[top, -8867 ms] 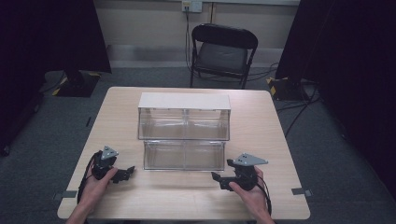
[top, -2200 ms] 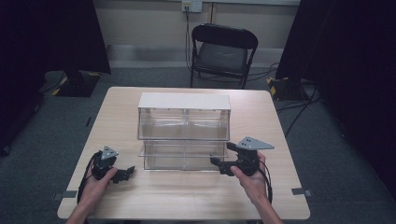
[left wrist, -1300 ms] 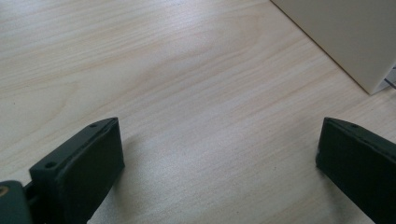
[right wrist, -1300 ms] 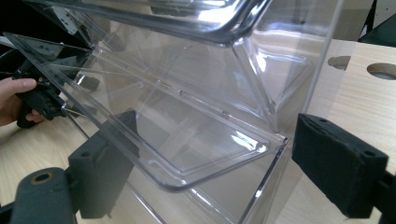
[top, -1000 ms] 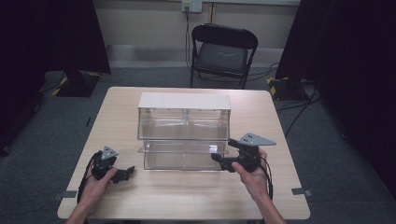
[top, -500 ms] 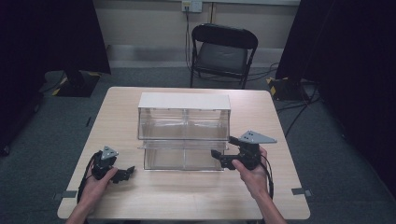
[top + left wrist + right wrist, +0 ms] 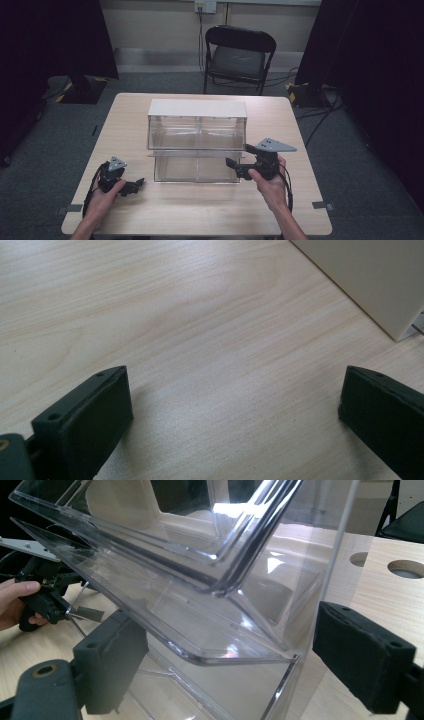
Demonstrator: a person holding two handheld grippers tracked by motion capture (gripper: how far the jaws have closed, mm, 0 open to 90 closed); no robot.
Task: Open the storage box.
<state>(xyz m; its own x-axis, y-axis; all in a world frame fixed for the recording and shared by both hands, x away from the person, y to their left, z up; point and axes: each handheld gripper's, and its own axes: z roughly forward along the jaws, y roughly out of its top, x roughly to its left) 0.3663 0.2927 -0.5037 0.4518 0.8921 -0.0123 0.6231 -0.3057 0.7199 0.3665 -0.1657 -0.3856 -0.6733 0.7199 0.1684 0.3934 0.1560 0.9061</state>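
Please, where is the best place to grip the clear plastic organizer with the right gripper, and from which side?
Probably the lower tier's protruding front lip at the clear organizer right end. The right gripper is open there, coming from the right side, and its jaws straddle that thin edge. The flat walls look too broad.

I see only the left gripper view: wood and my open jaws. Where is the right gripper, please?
Observer: The right gripper is at the right front corner of the clear two-tier bin.
Operator: Is it closed on the bin?
Observer: No. In the right gripper view its jaws stand open on either side of the lower tier's front lip.
Operator: How does my left gripper sit?
Observer: The left gripper is low over the table, apart from the bin's left front corner.
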